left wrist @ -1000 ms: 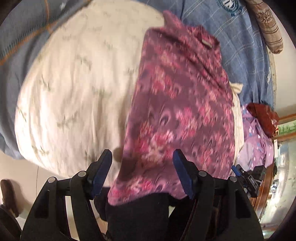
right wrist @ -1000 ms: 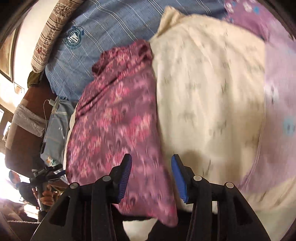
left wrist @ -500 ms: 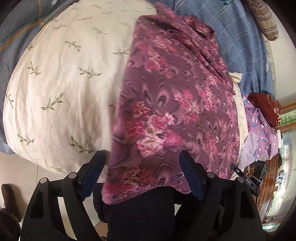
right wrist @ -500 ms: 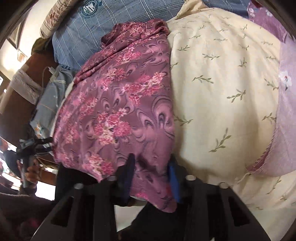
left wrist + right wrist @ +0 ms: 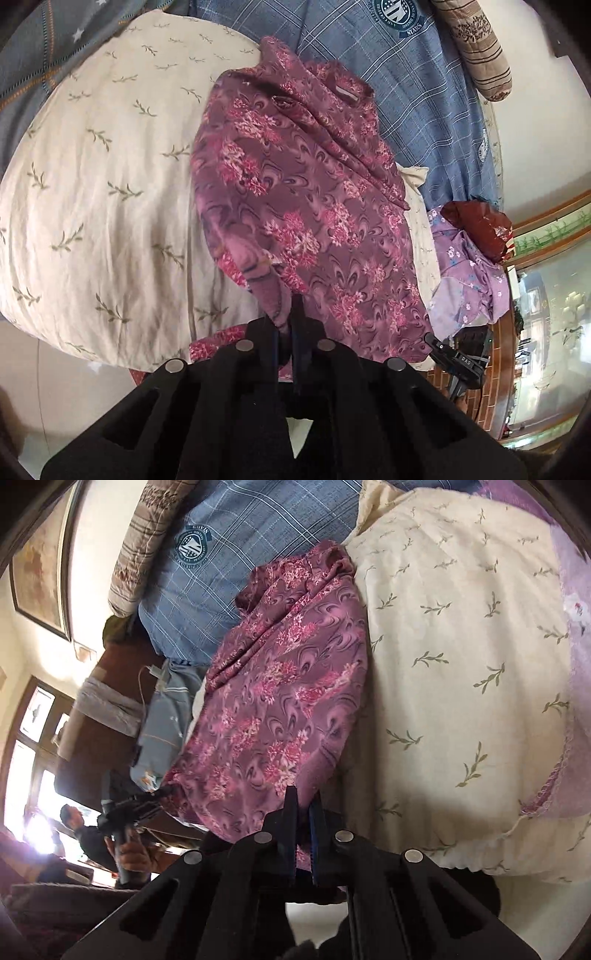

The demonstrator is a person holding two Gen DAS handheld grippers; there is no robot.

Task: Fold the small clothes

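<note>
The purple floral garment (image 5: 306,206) lies lengthwise on the bed, over a cream leaf-print pillow (image 5: 96,192) that spreads out to its left in the left wrist view. Beyond the garment's far end lies a blue plaid pillow (image 5: 417,96) with a round crest, and past that a striped brown bolster (image 5: 476,51). To the garment's right sits a crumpled lilac floral cloth (image 5: 469,273) with a dark red cloth (image 5: 476,225) on top.

The left claw (image 5: 284,332) is clamped on the garment's near hem, its left corner, the fabric bunched up between the blue pads.

In the right wrist view the garment (image 5: 280,709) lies left of the cream pillow (image 5: 461,672). The right claw (image 5: 303,812) is clamped on the garment's near edge, at its right corner, beside the pillow.
</note>
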